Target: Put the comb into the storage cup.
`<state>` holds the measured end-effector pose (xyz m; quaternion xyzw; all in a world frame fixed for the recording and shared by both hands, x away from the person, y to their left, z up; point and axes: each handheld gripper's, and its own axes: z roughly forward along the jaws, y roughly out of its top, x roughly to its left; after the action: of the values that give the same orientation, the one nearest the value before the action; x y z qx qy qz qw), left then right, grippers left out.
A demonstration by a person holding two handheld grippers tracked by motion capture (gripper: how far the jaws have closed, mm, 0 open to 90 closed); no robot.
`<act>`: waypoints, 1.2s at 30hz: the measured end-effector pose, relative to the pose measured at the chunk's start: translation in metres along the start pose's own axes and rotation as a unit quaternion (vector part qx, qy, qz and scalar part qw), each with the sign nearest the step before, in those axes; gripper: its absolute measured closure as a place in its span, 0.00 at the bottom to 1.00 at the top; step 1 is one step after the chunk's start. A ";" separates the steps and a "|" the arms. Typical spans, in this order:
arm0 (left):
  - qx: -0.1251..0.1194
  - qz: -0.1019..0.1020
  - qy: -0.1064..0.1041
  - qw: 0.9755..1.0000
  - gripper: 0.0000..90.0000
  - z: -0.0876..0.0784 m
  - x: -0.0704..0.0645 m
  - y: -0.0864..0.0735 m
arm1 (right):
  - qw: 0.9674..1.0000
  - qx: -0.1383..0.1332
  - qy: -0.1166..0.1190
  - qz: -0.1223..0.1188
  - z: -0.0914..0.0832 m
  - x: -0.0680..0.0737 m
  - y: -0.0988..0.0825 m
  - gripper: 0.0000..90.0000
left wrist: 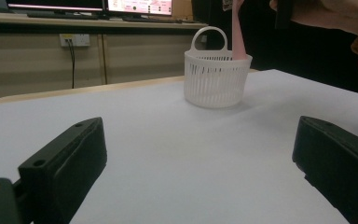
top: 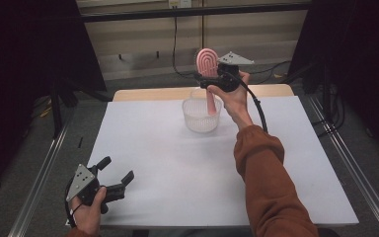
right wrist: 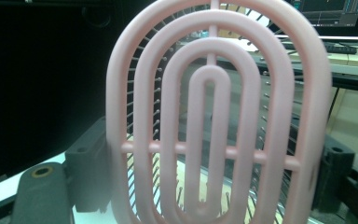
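Hairbrush (top: 208, 63), pink and one of a kind on this table, stands upright in the high view with its oval head up and its handle reaching down into the single white basket (top: 202, 116) at the far middle of the white table (top: 177, 163). One right gripper (top: 211, 79) is clamped on the brush just under the head, held by one hand with a rust-coloured sleeve (top: 266, 182). One left gripper (top: 116, 182) sits at the near left corner, its two jaws apart with nothing between them. No writing can be read in this view.

From the left gripper view, two black jaws stand wide apart over the bare table. Farther off stands the slatted basket (left wrist: 214, 81) with its one hoop handle, and the pink handle of the hairbrush (left wrist: 237, 32) drops into its right side. Two monitors (left wrist: 98, 5) glow at the far wall; their text is too small to read.

From the right gripper view, the hairbrush head (right wrist: 214, 116) shows close up: four nested oval ribs, one crossbar, thin pins behind. Both jaws press its sides.
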<state>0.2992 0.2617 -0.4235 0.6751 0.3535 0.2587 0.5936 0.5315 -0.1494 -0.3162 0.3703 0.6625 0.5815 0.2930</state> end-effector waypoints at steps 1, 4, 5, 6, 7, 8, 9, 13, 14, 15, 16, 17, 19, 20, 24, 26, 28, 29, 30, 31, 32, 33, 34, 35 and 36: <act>-0.001 -0.002 0.000 1.000 0.03 0.000 0.000 0.000 | 1.000 0.000 0.001 0.002 0.000 -0.001 -0.002 0.22; 0.004 -0.003 0.004 1.000 0.03 0.001 0.000 -0.001 | 1.000 0.001 0.000 0.005 -0.001 -0.002 -0.006 0.22; 0.006 -0.003 0.003 1.000 0.03 0.001 0.001 -0.001 | 1.000 0.004 0.002 0.004 -0.001 -0.002 -0.008 0.22; 0.006 -0.003 0.003 1.000 0.03 0.001 0.001 -0.001 | 1.000 0.006 0.003 0.004 -0.001 -0.002 -0.009 0.22; 0.005 -0.003 0.003 1.000 0.03 0.001 0.000 -0.001 | 1.000 0.007 0.004 0.002 -0.001 -0.003 -0.010 0.22; 0.005 -0.001 0.002 1.000 0.03 0.001 0.000 -0.001 | 1.000 0.008 0.004 0.003 -0.001 -0.003 -0.010 0.22; 0.003 -0.003 0.002 1.000 0.03 0.001 0.000 0.000 | 1.000 0.008 0.004 0.003 -0.001 -0.003 -0.011 0.22; 0.005 -0.001 0.002 1.000 0.03 0.001 0.000 -0.001 | 1.000 0.012 0.007 -0.003 0.000 -0.001 -0.014 0.22; 0.005 -0.001 0.002 1.000 0.03 0.001 0.000 -0.001 | 1.000 0.013 0.008 -0.006 0.000 -0.001 -0.016 0.22; 0.004 -0.001 0.002 1.000 0.03 0.001 0.000 -0.001 | 1.000 0.013 0.009 -0.006 0.001 -0.001 -0.017 0.22; 0.005 0.000 0.002 1.000 0.03 0.000 0.000 -0.001 | 1.000 0.015 0.009 -0.006 0.001 -0.001 -0.018 0.22; 0.005 0.001 0.003 1.000 0.03 0.000 0.000 -0.001 | 1.000 0.015 0.011 -0.004 0.002 -0.001 -0.020 0.22; 0.004 -0.002 0.002 1.000 0.03 0.001 0.000 -0.001 | 1.000 0.019 0.012 -0.003 0.002 -0.001 -0.023 0.22; 0.004 -0.002 0.002 1.000 0.03 0.001 0.000 -0.001 | 1.000 0.020 0.013 -0.003 0.003 -0.001 -0.024 0.22; 0.007 0.000 0.002 1.000 0.03 0.001 0.000 -0.001 | 1.000 0.021 0.015 0.003 0.002 -0.002 -0.031 0.22; 0.006 -0.001 0.001 1.000 0.03 0.001 0.000 -0.001 | 1.000 0.025 0.013 0.006 0.001 -0.003 -0.032 0.22; 0.007 -0.001 0.001 1.000 0.03 0.001 0.000 -0.001 | 1.000 0.025 0.015 0.006 0.001 -0.004 -0.034 0.22; 0.007 -0.001 0.002 1.000 0.03 0.001 0.000 -0.001 | 1.000 0.027 0.014 0.006 0.001 -0.003 -0.035 0.22; 0.007 -0.002 0.002 1.000 0.03 0.001 0.000 -0.001 | 0.999 0.028 0.014 0.006 0.001 -0.003 -0.037 0.22; 0.007 -0.001 0.002 1.000 0.03 0.002 0.000 -0.001 | 0.999 0.029 0.015 0.006 0.002 -0.003 -0.039 0.22; 0.008 0.001 0.002 1.000 0.03 0.001 0.000 -0.001 | 0.999 0.030 0.014 0.006 0.002 -0.003 -0.040 0.22; 0.008 0.000 0.001 1.000 0.03 0.001 0.000 -0.001 | 0.999 0.031 0.014 0.005 0.002 -0.003 -0.042 0.22; 0.007 0.000 0.002 1.000 0.03 0.001 0.000 -0.001 | 0.999 0.033 0.013 0.006 0.003 -0.003 -0.044 0.22; 0.007 0.000 0.002 1.000 0.03 0.001 0.000 -0.001 | 0.999 0.034 0.013 0.006 0.003 -0.003 -0.045 0.22; 0.006 -0.001 0.002 1.000 0.03 0.001 0.000 -0.001 | 0.999 0.037 0.013 0.004 0.004 -0.003 -0.047 0.22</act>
<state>0.2999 0.2608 -0.4244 0.6782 0.3567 0.2573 0.5888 0.5292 -0.1522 -0.3630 0.3761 0.6855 0.5627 0.2683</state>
